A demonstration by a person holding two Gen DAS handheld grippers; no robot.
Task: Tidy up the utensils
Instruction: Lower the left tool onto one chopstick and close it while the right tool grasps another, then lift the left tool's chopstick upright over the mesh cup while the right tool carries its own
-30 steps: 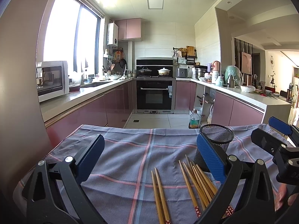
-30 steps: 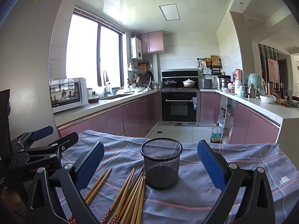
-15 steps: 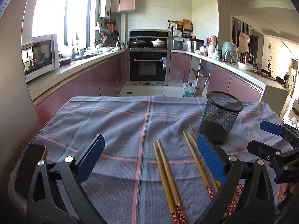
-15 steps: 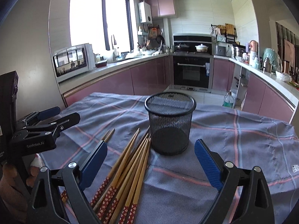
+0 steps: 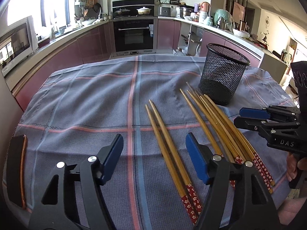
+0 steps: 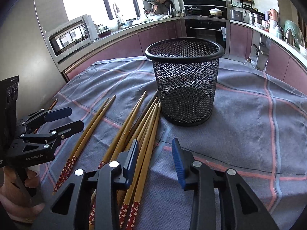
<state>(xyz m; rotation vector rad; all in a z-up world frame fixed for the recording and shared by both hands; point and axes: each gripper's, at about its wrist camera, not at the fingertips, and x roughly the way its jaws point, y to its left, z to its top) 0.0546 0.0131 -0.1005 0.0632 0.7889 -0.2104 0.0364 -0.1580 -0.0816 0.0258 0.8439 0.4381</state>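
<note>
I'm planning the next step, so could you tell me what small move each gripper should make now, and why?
Probably lower the left gripper onto the separate pair of chopsticks between its closing, empty jaws. The right gripper likewise straddles the bundle; the mesh cup is empty.

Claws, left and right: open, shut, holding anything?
Left claw: open, just been closing, nothing gripped, pair of chopsticks between.
Right claw: open, just been closing, holding nothing.

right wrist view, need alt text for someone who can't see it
The right gripper, jaws just narrowed with nothing gripped, hangs over the outermost of the wooden chopsticks lying on a checked cloth. An empty black mesh cup stands upright just beyond them. The left gripper shows at the left edge.
</note>
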